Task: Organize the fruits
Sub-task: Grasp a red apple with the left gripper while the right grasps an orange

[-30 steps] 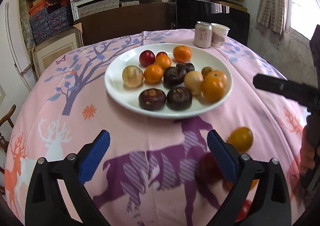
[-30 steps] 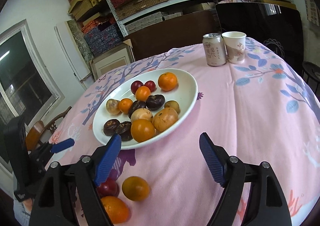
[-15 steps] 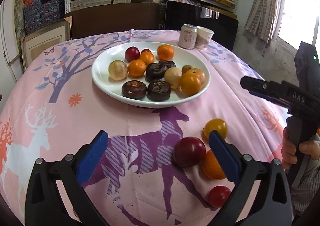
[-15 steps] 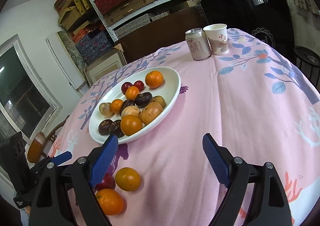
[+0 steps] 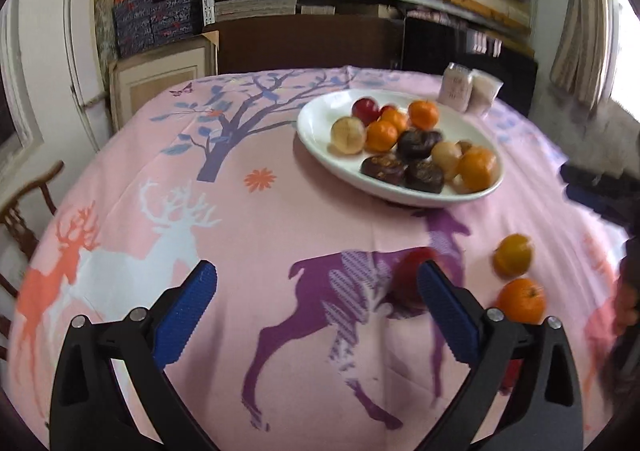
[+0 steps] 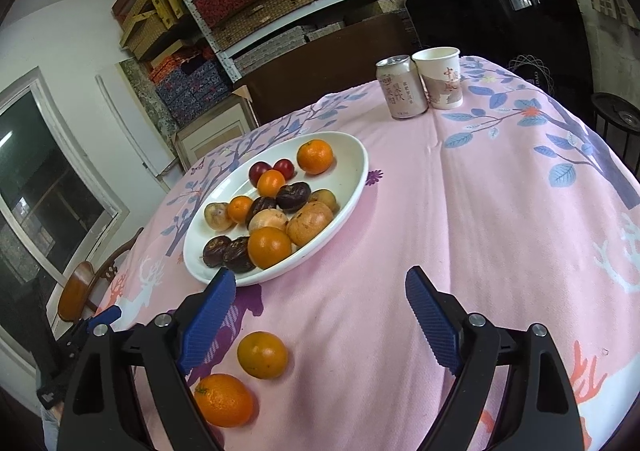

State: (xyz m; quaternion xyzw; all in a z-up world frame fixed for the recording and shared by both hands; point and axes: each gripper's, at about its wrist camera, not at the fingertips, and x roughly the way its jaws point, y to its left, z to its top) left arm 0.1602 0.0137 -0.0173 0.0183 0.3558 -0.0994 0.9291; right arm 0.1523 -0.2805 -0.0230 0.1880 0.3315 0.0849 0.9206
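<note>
A white plate (image 5: 320, 123) heaped with oranges, dark fruits and red plums sits on the pink tablecloth, to the upper right in the left wrist view. Three loose fruits lie on the cloth: a red plum (image 5: 406, 277) half hidden behind my left gripper's right finger, a yellow-orange fruit (image 5: 513, 254), and a mandarin (image 5: 522, 299). My left gripper (image 5: 316, 275) is open over bare cloth. My right gripper (image 6: 320, 283) is open and holds nothing, just short of the plate (image 6: 348, 171). The two orange fruits (image 6: 262, 354) (image 6: 224, 399) lie beside its left finger.
A drink can (image 6: 400, 87) and a paper cup (image 6: 442, 77) stand at the table's far side. A wooden chair (image 5: 24, 203) stands off the left edge. Shelves stacked with boxes line the wall behind. The left gripper's blue tip (image 6: 104, 317) shows low on the left.
The left gripper has swung to the left, so the plate and loose fruits now sit further right in its view, with the plum behind its right finger. The right gripper's jaws have widened slightly.
</note>
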